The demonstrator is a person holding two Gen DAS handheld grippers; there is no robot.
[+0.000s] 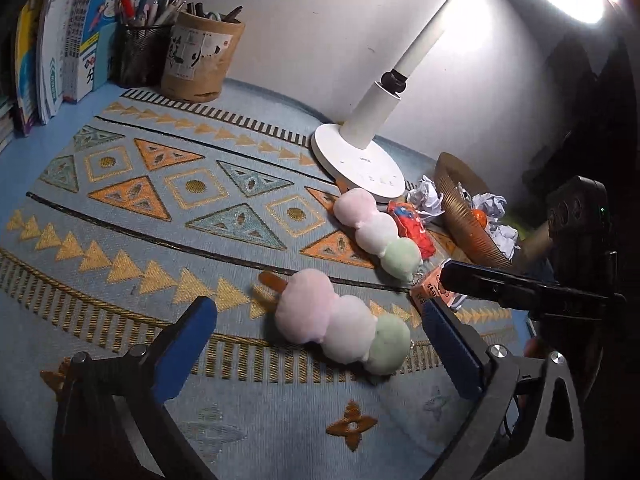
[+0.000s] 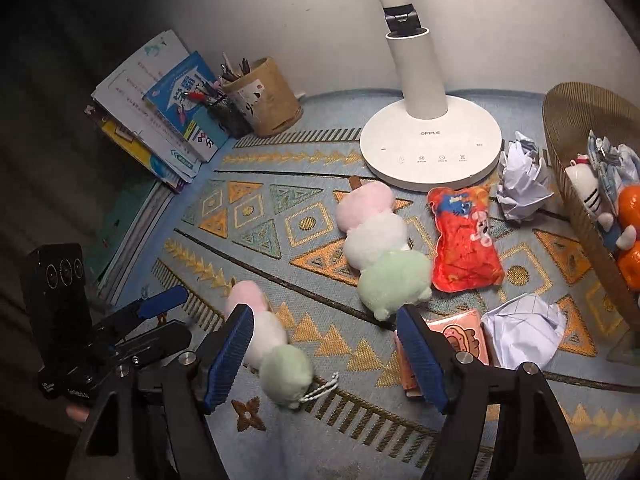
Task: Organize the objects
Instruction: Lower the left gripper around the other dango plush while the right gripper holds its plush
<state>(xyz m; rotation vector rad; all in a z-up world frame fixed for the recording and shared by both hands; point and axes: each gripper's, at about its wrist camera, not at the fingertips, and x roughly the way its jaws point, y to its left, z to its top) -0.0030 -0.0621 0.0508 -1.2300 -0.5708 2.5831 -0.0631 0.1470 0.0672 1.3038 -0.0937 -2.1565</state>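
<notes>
- Left gripper (image 1: 320, 344): jaws are spread wide, nothing pinched; near dango plush (image 1: 344, 326) is seen lying between them, lower centre of frame.
- Right gripper (image 2: 324, 354): jaws are spread, empty; far dango plush (image 2: 380, 248) is shown at centre, beside lamp base (image 2: 430, 148).

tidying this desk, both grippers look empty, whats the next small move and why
Probably lower the open left gripper onto the near dango plush and close. The plush lies loose on the mat between its fingers, unheld, while the basket at the right already holds other toys.
</notes>
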